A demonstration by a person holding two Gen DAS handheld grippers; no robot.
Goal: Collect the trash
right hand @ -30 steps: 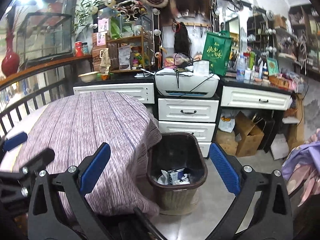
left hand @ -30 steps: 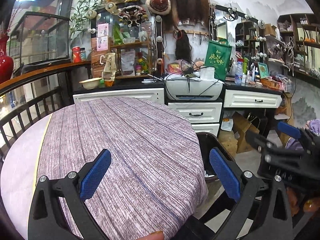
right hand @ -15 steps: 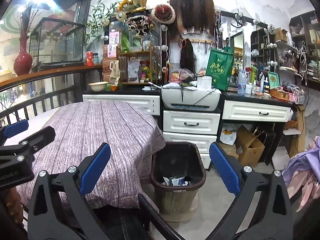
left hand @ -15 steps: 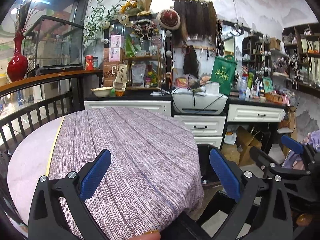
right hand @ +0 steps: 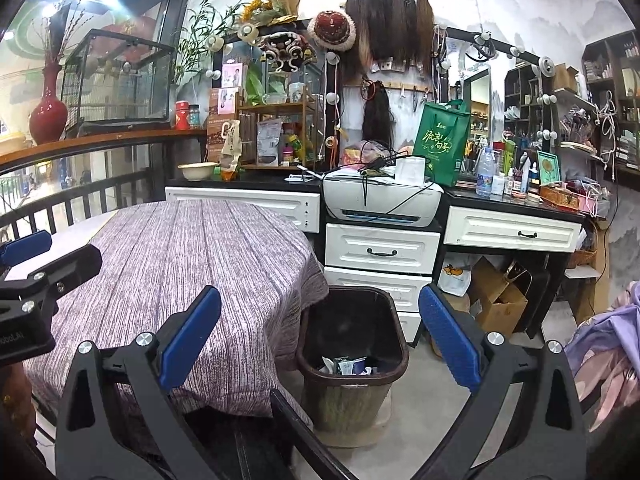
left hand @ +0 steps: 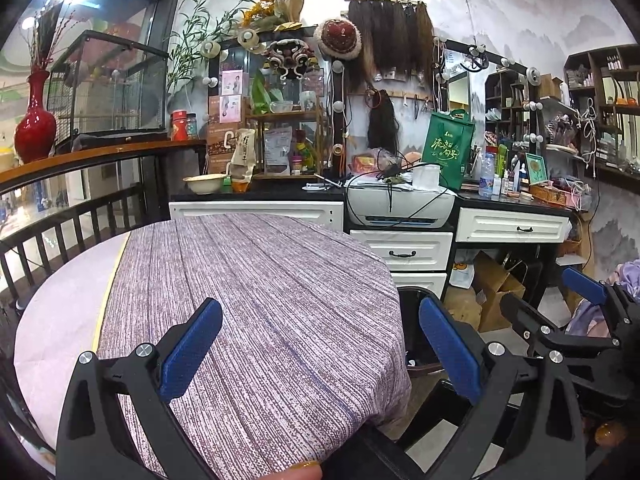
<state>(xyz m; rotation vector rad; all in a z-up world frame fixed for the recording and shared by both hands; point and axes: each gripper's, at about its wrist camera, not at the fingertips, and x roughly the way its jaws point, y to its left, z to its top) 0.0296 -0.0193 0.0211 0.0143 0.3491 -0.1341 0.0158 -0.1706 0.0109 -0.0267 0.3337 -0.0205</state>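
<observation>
With the left gripper [left hand: 320,354] and right gripper [right hand: 320,354] jaws spread and empty above the bare bench [left hand: 256,280], and trash [right hand: 346,365] lying in the bin [right hand: 394,354], collection appears complete; next, verify nothing remains.

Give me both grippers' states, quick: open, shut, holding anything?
Left gripper: open, holding nothing.
Right gripper: open, holding nothing.
</observation>
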